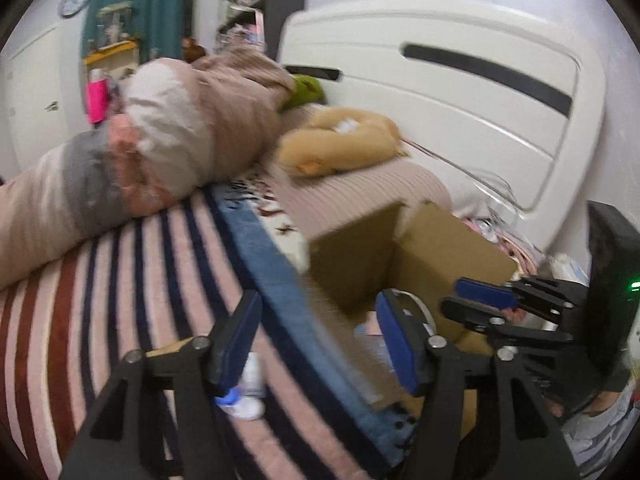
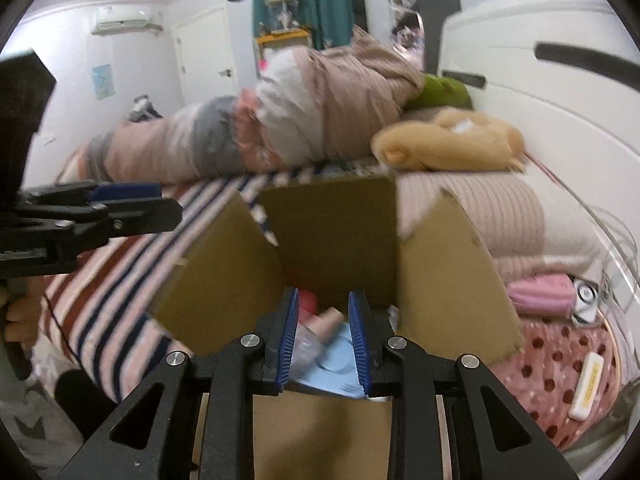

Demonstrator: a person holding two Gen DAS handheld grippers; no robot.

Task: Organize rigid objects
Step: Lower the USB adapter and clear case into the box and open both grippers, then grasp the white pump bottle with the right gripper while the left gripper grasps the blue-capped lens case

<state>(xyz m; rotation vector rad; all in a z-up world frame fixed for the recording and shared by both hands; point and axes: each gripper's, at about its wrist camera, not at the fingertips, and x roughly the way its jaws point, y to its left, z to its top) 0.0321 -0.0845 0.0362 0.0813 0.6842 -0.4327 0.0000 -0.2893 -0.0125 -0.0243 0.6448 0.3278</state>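
Left wrist view. My left hand-held gripper [image 1: 316, 344]: blue-padded fingers [image 1: 236, 340] wide apart, nothing between them. Below them, the striped bedspread [image 1: 120, 280] of the bed. Under my left finger, a small white bottle with a blue cap [image 1: 246, 394] lies on the stripes. Ahead and to the right, an open cardboard box [image 1: 432, 256], flaps up, its near corner just beyond my right finger. Further right, my right hand-held gripper [image 1: 476, 304] reaches in over the box; its fingers stand a little apart. Far ahead, a rolled heap of bedding [image 1: 160, 136], a tan plush toy [image 1: 344, 140] and a white headboard [image 1: 460, 92].

Right wrist view. My right hand-held gripper [image 2: 323, 334]: fingers somewhat apart, gripping nothing that I can make out. It hangs directly over the open cardboard box [image 2: 332, 232]. Between and below the fingers, inside the box: a light blue flat item [image 2: 332, 372], a clear plastic item [image 2: 306, 344] and a pinkish cylinder [image 2: 330, 320], all blurred. To the left, my left hand-held gripper [image 2: 156, 200] is seen side-on above the striped bedspread [image 2: 120, 280]. To the right of the box, a pink case [image 2: 540, 294] and a white bar-shaped object [image 2: 588, 386] on a spotted pink blanket [image 2: 552, 360].
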